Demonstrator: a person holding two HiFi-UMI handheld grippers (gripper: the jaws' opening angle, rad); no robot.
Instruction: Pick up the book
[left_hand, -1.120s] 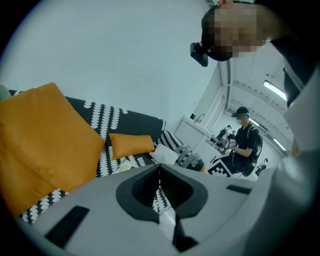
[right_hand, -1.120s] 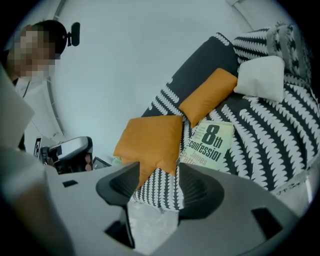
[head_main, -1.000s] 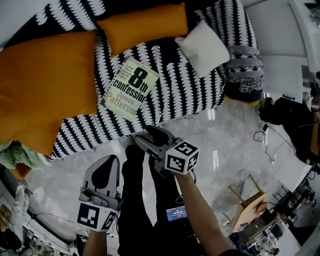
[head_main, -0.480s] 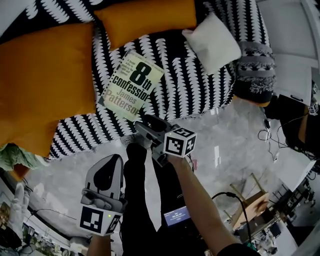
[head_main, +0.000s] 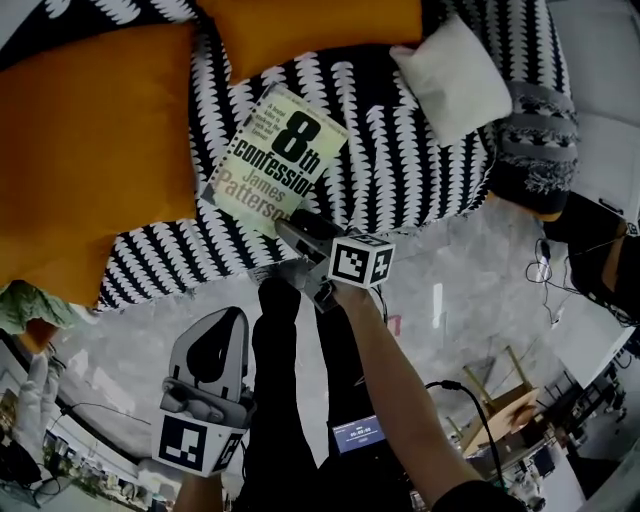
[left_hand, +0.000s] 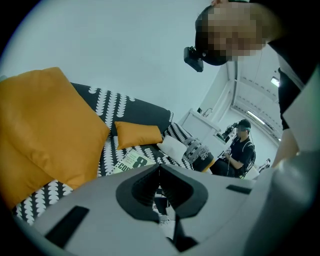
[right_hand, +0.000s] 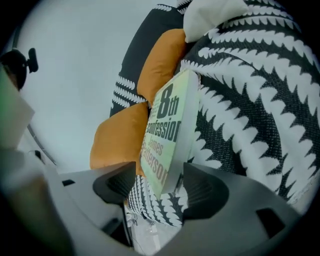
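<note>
Setting: a black-and-white patterned sofa (head_main: 400, 170) fills the upper part of the head view, with a pale marbled floor (head_main: 470, 280) below it.
Cushions: a large orange cushion (head_main: 90, 150) sits at upper left, a smaller orange cushion (head_main: 310, 30) lies along the top edge, and a white cushion (head_main: 455, 75) is at upper right.
On the seat: the book (head_main: 275, 160), a pale-green paperback, lies cover up at centre frame. It is just beside the large orange cushion, and its lower corner points toward the seat's front edge.
At the corner: the right gripper (head_main: 292, 245) is rolled onto its side. Its jaws stand wide apart and have just been opening. In its own view the book's corner sits between them, one pad facing the cover and the other the underside, with neither pressing.
Lower left: the left gripper (head_main: 222, 320) hangs over the floor, well apart from the book. Its jaws are together with nothing between them.
Step in hand: judged to be the reach-in before the grip, since the book is not yet lifted.
Doing it well: the jaws probably need to slide further past the corner so the pads cover more of the book's faces. The lower jaw should pass between book and sofa cloth without snagging the fabric. Closing firmly should come before raising, because a pinch on the corner alone could let the paperback sag, fan or slip.
</note>
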